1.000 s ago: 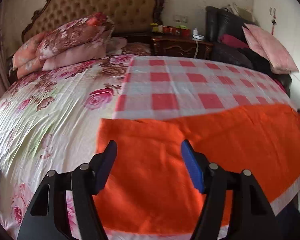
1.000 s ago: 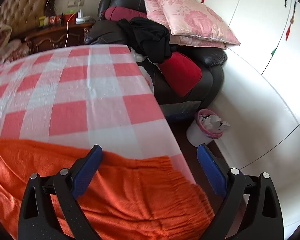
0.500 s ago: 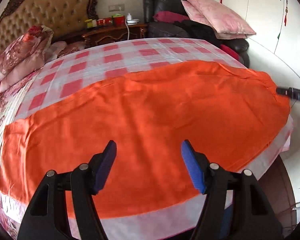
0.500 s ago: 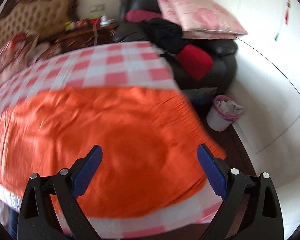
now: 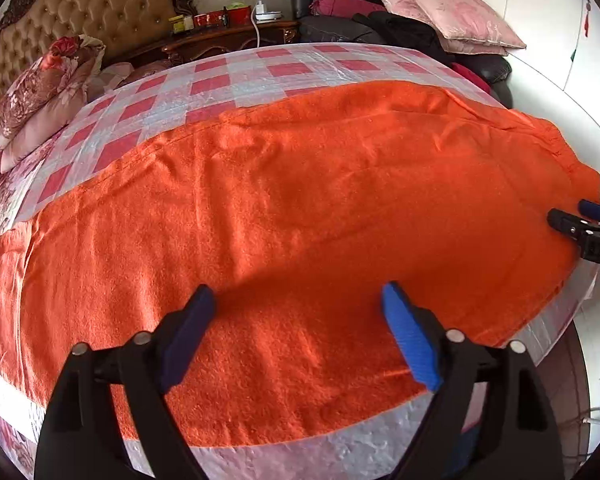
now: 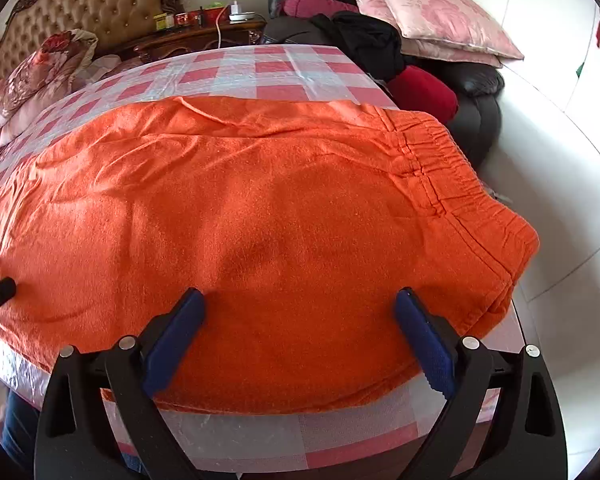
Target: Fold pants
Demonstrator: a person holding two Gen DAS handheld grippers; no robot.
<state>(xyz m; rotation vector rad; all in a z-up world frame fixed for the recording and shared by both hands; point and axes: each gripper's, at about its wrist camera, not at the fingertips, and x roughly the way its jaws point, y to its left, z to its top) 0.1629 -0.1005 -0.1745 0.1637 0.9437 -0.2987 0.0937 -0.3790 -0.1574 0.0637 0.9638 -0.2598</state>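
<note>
Right wrist view: the orange pants [image 6: 260, 216] lie flat across the foot of the bed [image 6: 276, 68], on the checked sheet, and they run side to side, not away from the camera. The elastic waistband [image 6: 456, 184] sits at the right end, close to the bed's right edge; the legs trail off to the left. The right tongs [image 6: 300, 332] hang over the near hem with jaws wide, nothing between the pads, cloth just beyond the tips.

Over in the left wrist view, the left tongs [image 5: 296, 332] hover above the middle of the near edge, jaws opening, empty too. The pants [image 5: 284, 216] stretch away to both sides here, leg ends [image 5: 12, 264] far left by the floral sheet, and the right tongs [image 5: 580, 224] peek in at the right edge, by the waist end.

So the long axis runs across both views. The right hand is nearer the waistband and the left covers the mid-to-leg stretch. My read: either end has to travel along that axis to meet the other, and the leg ends look a fair reach from the left tongs.
</note>
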